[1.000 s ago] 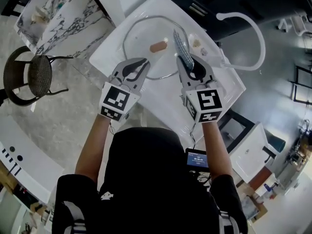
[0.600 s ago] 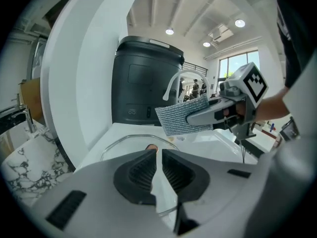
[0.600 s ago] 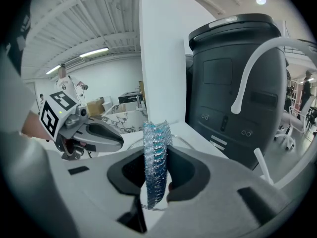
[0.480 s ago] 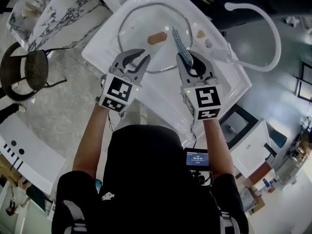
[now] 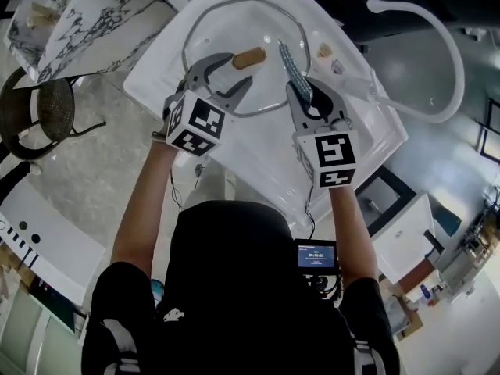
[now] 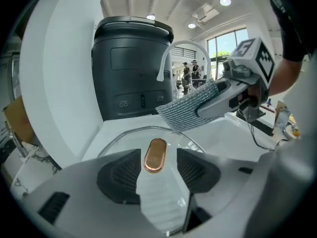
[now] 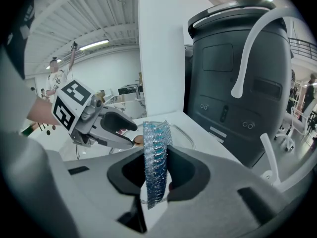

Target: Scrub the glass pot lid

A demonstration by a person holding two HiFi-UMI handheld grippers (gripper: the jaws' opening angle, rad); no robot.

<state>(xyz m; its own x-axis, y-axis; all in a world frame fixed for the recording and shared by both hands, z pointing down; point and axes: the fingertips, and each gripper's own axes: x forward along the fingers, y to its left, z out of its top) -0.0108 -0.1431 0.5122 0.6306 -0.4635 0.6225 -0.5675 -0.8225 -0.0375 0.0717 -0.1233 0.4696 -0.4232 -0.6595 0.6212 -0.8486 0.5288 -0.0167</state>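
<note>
The lid [image 5: 226, 26] lies flat in the sink [image 5: 262, 158], knob [image 5: 249, 57] up. The left gripper [image 5: 238, 69] hovers at the lid's near edge with its jaws opening. Its pads are clear of the knob, which seems to sit just past their tips. The right gripper [image 5: 311, 100], at the lid's right edge, is clenched on a cloth [image 5: 289, 67] that stands over the glass.
</note>
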